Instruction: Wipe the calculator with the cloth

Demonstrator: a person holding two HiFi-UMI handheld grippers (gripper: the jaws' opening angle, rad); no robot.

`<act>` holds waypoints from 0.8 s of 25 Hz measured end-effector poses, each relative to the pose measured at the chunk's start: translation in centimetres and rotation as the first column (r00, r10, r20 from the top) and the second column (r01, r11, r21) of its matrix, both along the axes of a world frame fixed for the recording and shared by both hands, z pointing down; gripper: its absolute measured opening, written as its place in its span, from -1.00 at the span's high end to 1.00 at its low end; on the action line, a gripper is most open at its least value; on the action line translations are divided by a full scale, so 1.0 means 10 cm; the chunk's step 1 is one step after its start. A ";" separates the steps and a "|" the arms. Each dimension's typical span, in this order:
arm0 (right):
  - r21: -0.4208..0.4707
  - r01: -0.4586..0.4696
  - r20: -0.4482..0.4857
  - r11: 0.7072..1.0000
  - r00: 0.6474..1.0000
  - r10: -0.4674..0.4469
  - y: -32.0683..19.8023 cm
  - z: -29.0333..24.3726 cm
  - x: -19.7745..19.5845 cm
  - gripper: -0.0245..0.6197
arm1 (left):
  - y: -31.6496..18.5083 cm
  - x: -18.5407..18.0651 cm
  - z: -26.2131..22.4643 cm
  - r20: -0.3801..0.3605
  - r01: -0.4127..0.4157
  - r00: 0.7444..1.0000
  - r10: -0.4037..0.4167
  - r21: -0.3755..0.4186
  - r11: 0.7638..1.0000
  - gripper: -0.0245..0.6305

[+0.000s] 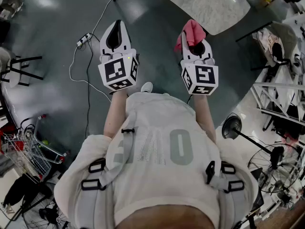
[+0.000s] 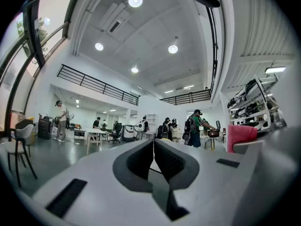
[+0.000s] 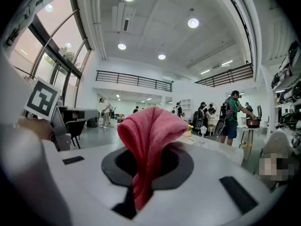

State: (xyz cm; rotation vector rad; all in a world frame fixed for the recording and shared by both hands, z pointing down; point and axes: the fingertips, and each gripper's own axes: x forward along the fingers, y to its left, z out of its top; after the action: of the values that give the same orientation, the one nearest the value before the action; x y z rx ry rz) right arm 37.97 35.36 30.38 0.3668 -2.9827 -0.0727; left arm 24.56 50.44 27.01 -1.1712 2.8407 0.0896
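My right gripper (image 1: 194,38) is shut on a pink cloth (image 1: 192,31), held out in front of the person's chest. In the right gripper view the cloth (image 3: 151,131) bulges up and forward from between the jaws of the right gripper (image 3: 148,150) and hides the fingertips. My left gripper (image 1: 116,31) is beside it at the same height, shut and empty. In the left gripper view the left gripper (image 2: 154,147) has its pads pressed together, and the cloth (image 2: 241,136) shows at the right. I cannot make out a calculator in any view.
A marble-topped table (image 1: 209,4) stands ahead on the dark floor. A power strip with a white cable (image 1: 84,39) lies to the left of the left gripper. A chair (image 1: 19,68), a shopping cart (image 1: 28,151), a floor fan (image 1: 232,127) and racks (image 1: 281,94) stand around. People work at distant tables (image 3: 230,114).
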 end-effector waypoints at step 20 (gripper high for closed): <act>-0.030 -0.043 -0.019 0.999 0.999 0.042 0.05 0.10 -0.47 0.76 | 0.14 -0.60 0.10 -0.010 -0.004 1.000 0.004 0.005 1.000 0.86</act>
State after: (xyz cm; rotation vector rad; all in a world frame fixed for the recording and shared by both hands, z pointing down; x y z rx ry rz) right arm 33.23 35.84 31.42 0.4236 -2.9525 -0.0268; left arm 18.60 51.86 28.02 -1.1786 2.8455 0.1025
